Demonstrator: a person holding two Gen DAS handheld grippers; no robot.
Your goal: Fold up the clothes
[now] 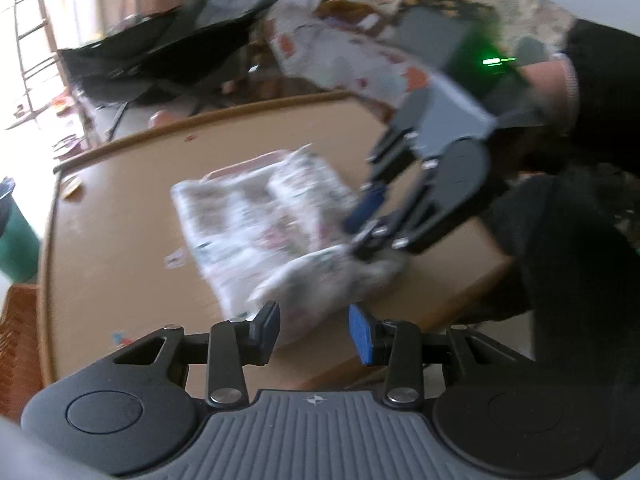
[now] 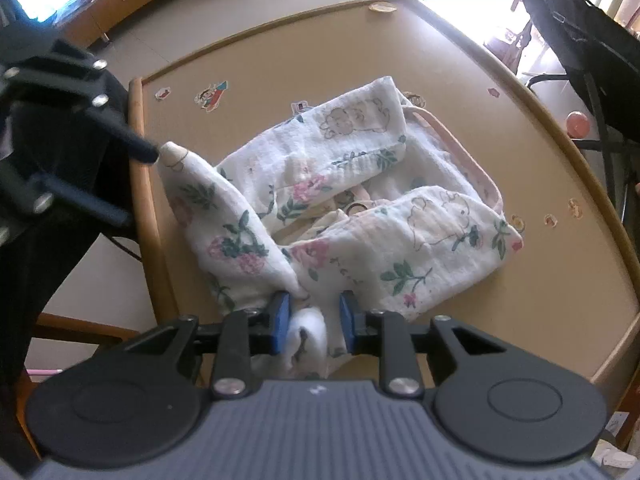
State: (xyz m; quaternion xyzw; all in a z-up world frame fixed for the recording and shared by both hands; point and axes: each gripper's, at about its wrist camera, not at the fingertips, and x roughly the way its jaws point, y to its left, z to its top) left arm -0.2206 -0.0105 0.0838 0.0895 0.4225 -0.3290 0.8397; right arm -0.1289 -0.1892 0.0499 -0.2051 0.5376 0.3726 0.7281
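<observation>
Floral garment (image 2: 344, 200) lying crumpled on the tan worktop (image 2: 280, 60), both your tools on it.

Your right tool (image 2: 314, 322) is clamping a bunched bit of the cloth at the near edge, blue pads either side. Your left tool (image 2: 158, 156) is pinching a raised corner of the garment at the worktop's left rim. Its own view is blurry, pads looking apart w/ nothing clearly between, so can't tell for sure.
</observation>
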